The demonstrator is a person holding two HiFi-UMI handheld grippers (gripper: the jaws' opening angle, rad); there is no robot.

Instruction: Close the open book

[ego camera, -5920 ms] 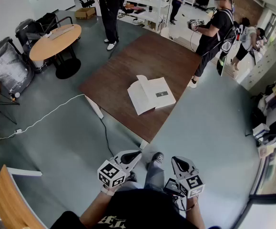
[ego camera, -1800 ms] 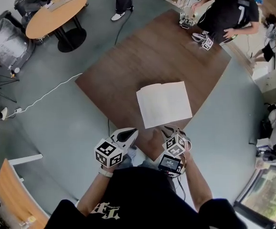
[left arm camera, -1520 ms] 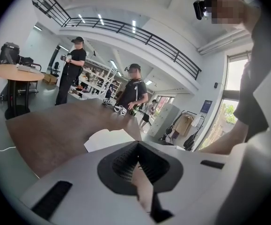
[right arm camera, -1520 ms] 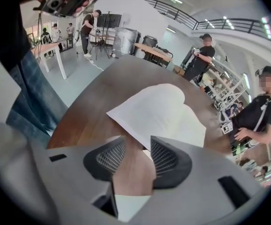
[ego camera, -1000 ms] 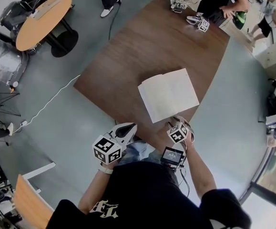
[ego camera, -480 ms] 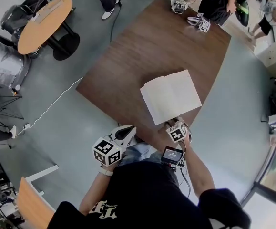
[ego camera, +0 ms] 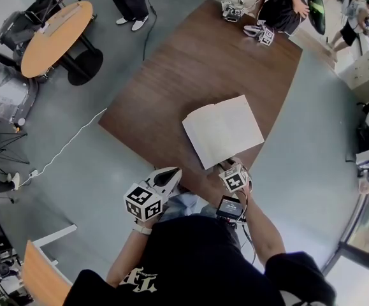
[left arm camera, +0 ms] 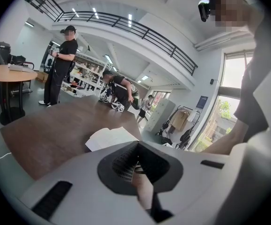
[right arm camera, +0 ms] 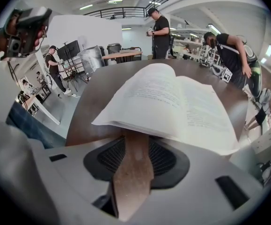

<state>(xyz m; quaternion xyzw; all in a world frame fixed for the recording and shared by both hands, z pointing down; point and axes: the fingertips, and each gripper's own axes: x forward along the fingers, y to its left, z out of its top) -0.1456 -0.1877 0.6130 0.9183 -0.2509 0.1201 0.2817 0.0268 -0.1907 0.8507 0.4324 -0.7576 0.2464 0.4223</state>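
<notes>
At left, low and short of the near edge of the surface: the left hand-held gripper, jaws closed tip to tip with nothing between them. Placed much as it was half a second ago, by the person's body, aimed towards the book but well apart from it.

In the middle, on the near right part of the dark wooden surface: the book, lying open with pale pages up. Fold running away from the person, left half slightly humped. Not yet closed.

Just right of that, at the book's near edge: the right hand-held gripper. Half a second ago just beside that edge; now pushed in, tips right at the near corner. In the right gripper view, jaws a narrow gap apart, bare wood showing between the pads, the near edge of the pages overhanging the tips. Gripping nothing so far. Hard to tell whether the tips touch the paper.

As a judgement: approach finished, lifting step about to begin. Likely need next: tips under the edge of one half, then a swing over the fold onto the other half. Risk of catching only a few loose leaves rather than the whole half.

Far right, at the far end of the surface: another person, bending over it.
</notes>
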